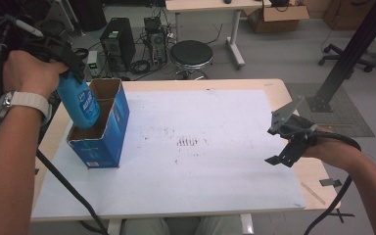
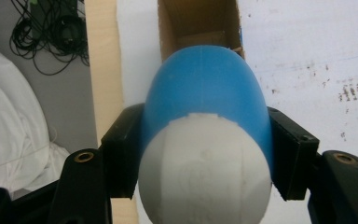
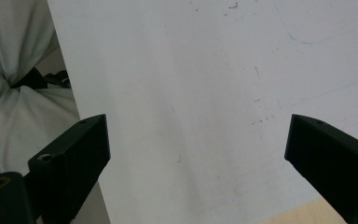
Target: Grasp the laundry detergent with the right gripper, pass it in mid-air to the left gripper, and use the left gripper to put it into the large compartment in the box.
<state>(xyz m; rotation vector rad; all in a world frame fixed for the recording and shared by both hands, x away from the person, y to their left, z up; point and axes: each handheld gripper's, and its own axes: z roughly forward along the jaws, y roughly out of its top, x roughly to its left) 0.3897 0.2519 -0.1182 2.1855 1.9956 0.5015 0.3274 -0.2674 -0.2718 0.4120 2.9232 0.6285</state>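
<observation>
A blue bottle (image 1: 82, 104) with a white cap (image 2: 205, 177) hangs tilted, its lower end inside the near compartment of an open blue cardboard box (image 1: 108, 137) at the table's left. My left gripper (image 1: 71, 72) is shut on the bottle's upper part, and the left gripper view has both black jaws pressed against the bottle's sides (image 2: 205, 93) above the box opening (image 2: 198, 23). My right gripper (image 1: 286, 137) hovers over the table's right edge. Its jaws stand wide apart, open (image 3: 196, 154), with only the white sheet (image 3: 191, 70) between them.
A white sheet (image 1: 200, 117) with dark scuff marks (image 1: 187, 142) covers the wooden table (image 1: 279, 90). Beyond the far edge stand a black stool (image 1: 191, 54), computer towers (image 1: 117, 41) and cables. A black metal post (image 1: 352, 49) rises at the right.
</observation>
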